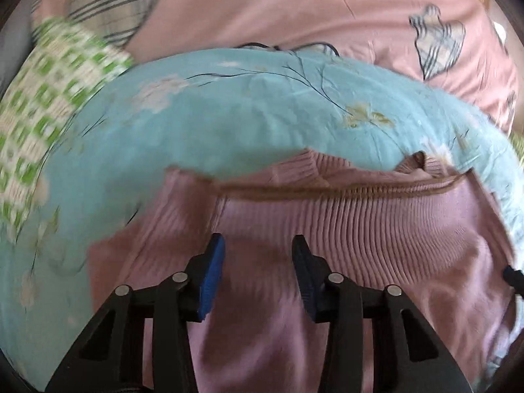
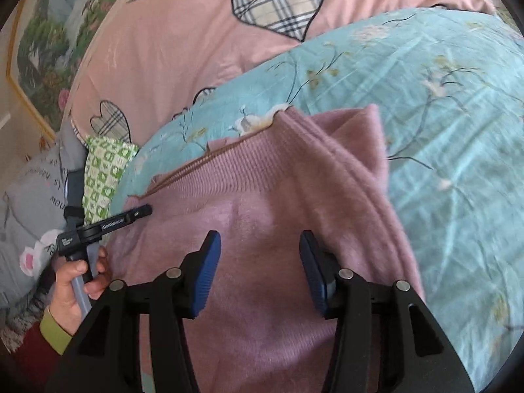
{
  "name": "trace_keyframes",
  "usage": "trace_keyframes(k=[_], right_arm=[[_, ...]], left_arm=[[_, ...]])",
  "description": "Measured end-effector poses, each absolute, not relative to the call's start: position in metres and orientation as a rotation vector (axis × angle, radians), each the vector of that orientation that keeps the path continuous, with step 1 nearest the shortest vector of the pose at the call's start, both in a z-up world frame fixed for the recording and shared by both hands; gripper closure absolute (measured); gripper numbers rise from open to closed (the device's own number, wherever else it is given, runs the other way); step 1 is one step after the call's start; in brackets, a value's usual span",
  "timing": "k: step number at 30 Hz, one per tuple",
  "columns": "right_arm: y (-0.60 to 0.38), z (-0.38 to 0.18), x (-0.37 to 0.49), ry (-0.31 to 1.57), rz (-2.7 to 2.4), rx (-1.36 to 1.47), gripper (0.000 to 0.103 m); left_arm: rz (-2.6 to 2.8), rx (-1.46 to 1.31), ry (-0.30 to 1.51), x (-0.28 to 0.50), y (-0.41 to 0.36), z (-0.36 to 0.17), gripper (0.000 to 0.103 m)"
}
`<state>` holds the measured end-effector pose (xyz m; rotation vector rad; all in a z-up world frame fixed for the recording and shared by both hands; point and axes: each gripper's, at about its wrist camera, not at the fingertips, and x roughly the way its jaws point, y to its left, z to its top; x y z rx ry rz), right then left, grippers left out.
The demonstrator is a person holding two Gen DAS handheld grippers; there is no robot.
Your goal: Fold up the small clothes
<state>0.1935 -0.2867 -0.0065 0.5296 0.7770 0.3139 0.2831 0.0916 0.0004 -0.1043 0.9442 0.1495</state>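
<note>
A pink ribbed knit garment [image 1: 344, 226] lies spread on a teal floral quilt [image 1: 229, 124], its brown-edged hem across the middle of the left wrist view. My left gripper [image 1: 257, 255] hovers over the knit with its blue pads apart and nothing between them. In the right wrist view the same garment [image 2: 262, 196] shows a folded corner at its top right. My right gripper [image 2: 258, 245] is open above it, its right finger [image 2: 311, 268] close to the garment's doubled edge. The left gripper [image 2: 144, 211] reaches in from the left, held by a hand [image 2: 72, 281].
A pink sheet with plaid hearts [image 2: 196, 49] lies beyond the teal quilt [image 2: 442, 114]. A green-and-white checked cloth [image 1: 42, 114] [image 2: 104, 170] sits at the quilt's left end. A grey printed pillow [image 2: 29, 196] and a framed picture [image 2: 42, 49] are at the far left.
</note>
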Motion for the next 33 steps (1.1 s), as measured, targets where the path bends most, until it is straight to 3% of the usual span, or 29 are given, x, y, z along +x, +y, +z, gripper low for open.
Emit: trace_keyframes(k=[5, 15, 19, 21, 23, 33], right_arm=[[-0.28, 0.01, 0.164, 0.72, 0.347, 0.562, 0.051], [-0.249, 0.01, 0.112, 0.732, 0.418, 0.588, 0.05], [-0.24, 0.009, 0.095, 0.741, 0.433, 0.575, 0.049], [-0.239, 0.009, 0.087, 0.736, 0.434, 0.579, 0.038], [-0.237, 0.008, 0.079, 0.728, 0.434, 0.584, 0.034], [-0.231, 0.019, 0.05, 0.699, 0.463, 0.568, 0.033]], left_arm=[[0.102, -0.274, 0.873, 0.201, 0.104, 0.028, 0.05], [0.001, -0.475, 0.911, 0.076, 0.09, 0.002, 0.05], [0.001, -0.49, 0.926, 0.046, 0.085, -0.01, 0.049], [-0.004, -0.503, 0.932, 0.033, 0.085, -0.018, 0.047], [0.003, -0.521, 0.93, 0.025, 0.088, -0.022, 0.046], [0.041, -0.66, 0.874, 0.007, 0.116, -0.033, 0.044]])
